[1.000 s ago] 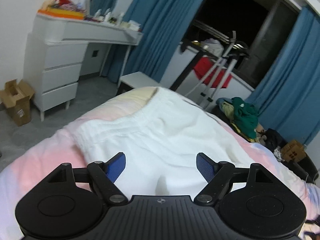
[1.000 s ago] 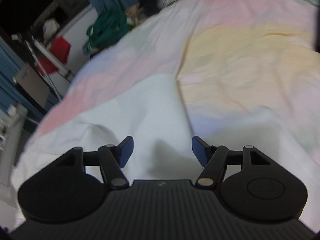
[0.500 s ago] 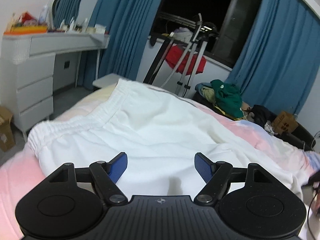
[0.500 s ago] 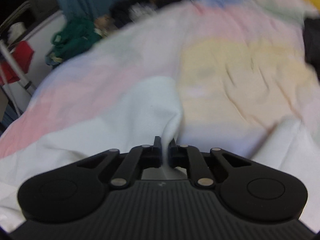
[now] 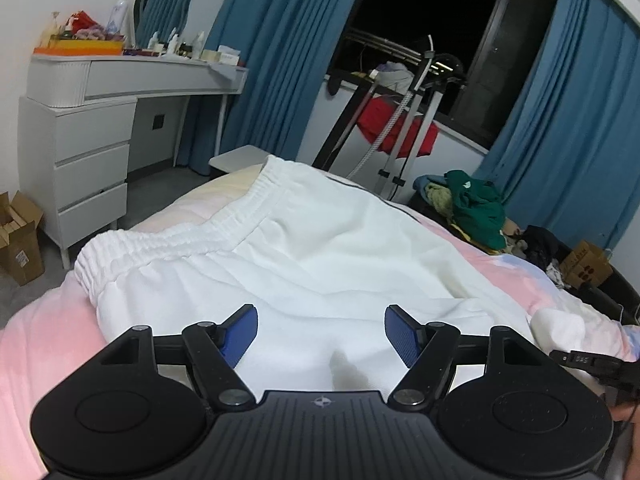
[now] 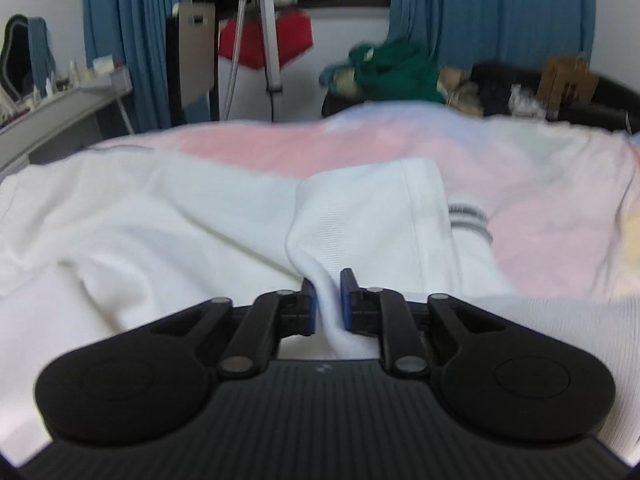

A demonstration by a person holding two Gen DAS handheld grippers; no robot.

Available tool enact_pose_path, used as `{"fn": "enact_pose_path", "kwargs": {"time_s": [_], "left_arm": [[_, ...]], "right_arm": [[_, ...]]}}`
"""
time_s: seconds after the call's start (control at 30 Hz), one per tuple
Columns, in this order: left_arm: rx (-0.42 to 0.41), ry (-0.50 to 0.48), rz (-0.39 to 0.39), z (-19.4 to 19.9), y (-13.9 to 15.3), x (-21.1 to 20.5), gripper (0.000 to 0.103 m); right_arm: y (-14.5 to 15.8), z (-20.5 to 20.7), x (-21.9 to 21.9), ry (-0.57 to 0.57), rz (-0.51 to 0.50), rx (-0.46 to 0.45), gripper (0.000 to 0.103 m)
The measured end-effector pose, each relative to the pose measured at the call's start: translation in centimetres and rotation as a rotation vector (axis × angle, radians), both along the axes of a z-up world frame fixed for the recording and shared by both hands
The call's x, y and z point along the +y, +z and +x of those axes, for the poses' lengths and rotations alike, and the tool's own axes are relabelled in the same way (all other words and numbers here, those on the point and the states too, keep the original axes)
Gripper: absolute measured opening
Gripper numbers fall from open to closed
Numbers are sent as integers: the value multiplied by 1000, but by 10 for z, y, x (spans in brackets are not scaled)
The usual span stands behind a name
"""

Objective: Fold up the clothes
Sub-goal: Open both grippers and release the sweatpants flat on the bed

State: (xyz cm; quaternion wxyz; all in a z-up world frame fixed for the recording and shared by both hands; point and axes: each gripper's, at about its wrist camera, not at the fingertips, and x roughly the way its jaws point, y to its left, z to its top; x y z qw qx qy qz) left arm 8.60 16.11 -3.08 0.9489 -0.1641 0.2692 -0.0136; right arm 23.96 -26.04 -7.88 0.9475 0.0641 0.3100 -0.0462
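White trousers (image 5: pixel 320 248) with an elastic waistband (image 5: pixel 168 240) lie spread on a bed with a pastel pink, yellow and blue cover (image 5: pixel 40 344). My left gripper (image 5: pixel 320 334) is open and empty, low over the white cloth near the waist end. In the right wrist view the same white trousers (image 6: pixel 160 224) show a folded-over leg with a grey-striped cuff (image 6: pixel 468 216). My right gripper (image 6: pixel 329 300) is shut on a raised fold of the white cloth.
A white dresser with drawers (image 5: pixel 88 152) stands left of the bed, a cardboard box (image 5: pixel 20 240) beside it. A drying rack with a red garment (image 5: pixel 396 128) and a pile of green clothes (image 5: pixel 472 204) sit beyond the bed. Blue curtains (image 5: pixel 568 140) hang behind.
My right gripper closed on a fold of the white trousers and swung round with it toward the window. My left gripper stayed open and turned to face the waistband.
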Motion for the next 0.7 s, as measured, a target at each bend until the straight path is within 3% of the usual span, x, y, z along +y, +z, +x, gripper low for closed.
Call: {"fn": "enact_pose_path", "kwargs": {"time_s": [0.13,0.17,0.3,0.37,0.43,0.47,0.57,0.63,0.7], "left_arm": [[1,-14,-1,-1,0,-2,71],[1,-17,-1,-1,0,-3,72],[4,-27,-11,0,-1,-6,72],[7,-33,-18,0,-1,-7,72],[10,-38,-22,1,-1,-8,72],[10,-40,-24,1,-1,-9,72],[9,-48,-30,0,-1,-10,72],[5,-47,-27,-1,0,-10,73],[8,-41,-31,-1,0,-9,73]], "right_arm": [[33,-19,-30,1,241,-97,66],[43,-28,-40,-23,285,-136,69],[63,-63,-90,-230,361,-236,77],[61,-78,-112,-343,366,-182,79],[48,-85,-128,-383,388,-79,79],[38,-89,-136,-401,430,-22,79],[8,-99,-150,-427,696,88,79],[1,-108,-150,-437,852,62,79],[3,-117,-145,-466,926,14,79]]}}
